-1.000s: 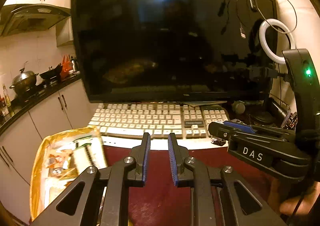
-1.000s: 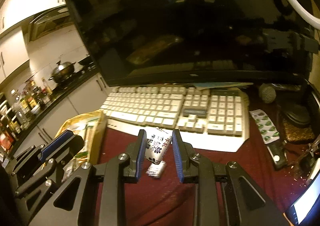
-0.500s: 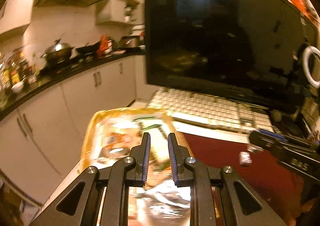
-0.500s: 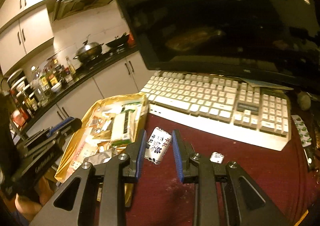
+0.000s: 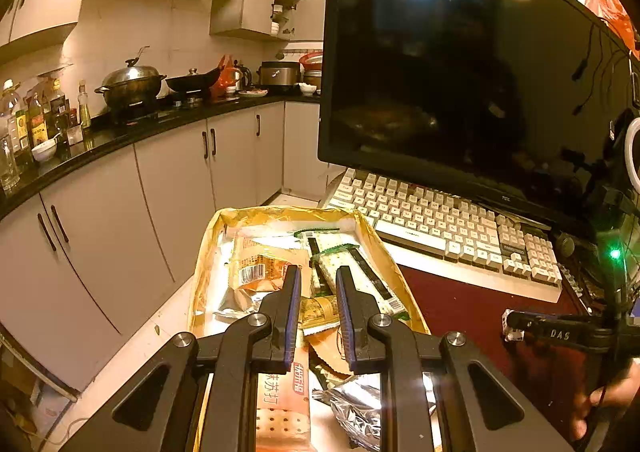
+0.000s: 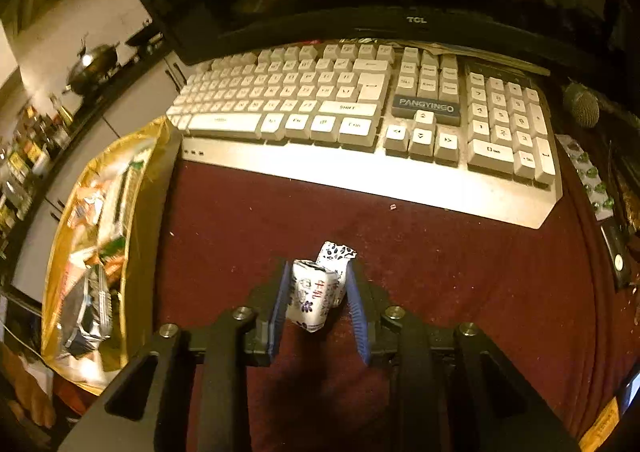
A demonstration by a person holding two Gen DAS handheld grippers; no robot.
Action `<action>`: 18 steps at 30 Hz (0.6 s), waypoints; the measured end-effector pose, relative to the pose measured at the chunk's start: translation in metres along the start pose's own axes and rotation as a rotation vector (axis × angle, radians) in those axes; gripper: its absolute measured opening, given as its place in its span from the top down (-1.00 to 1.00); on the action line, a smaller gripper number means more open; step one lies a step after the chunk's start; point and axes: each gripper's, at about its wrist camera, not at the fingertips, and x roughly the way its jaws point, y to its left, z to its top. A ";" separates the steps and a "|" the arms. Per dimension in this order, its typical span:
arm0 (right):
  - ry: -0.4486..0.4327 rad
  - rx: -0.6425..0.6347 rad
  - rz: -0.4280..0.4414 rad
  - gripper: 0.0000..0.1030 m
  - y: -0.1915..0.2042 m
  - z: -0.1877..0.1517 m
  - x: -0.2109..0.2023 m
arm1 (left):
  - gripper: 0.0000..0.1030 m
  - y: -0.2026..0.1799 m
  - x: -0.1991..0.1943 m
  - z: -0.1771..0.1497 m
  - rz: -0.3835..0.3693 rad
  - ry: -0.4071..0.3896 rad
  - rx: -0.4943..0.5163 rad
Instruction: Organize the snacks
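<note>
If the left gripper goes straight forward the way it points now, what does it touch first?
Most likely the snack packets lying in the gold box, which sit directly between and ahead of the left gripper. Its fingers are apart and hold nothing. Depth is unclear in this fisheye view.

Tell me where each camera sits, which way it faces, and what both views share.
Left wrist: on the left claw, looking along its fingers over the gold snack box toward the kitchen; the right claw shows at right.
Right wrist: on the right claw, tilted down at the red tabletop, two candy packets between its fingers.
Shared: snack box, keyboard, monitor.
</note>
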 end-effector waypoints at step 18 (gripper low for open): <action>-0.098 0.021 0.110 0.64 -0.006 0.000 -0.013 | 0.65 -0.016 -0.004 0.008 -0.088 0.020 0.049</action>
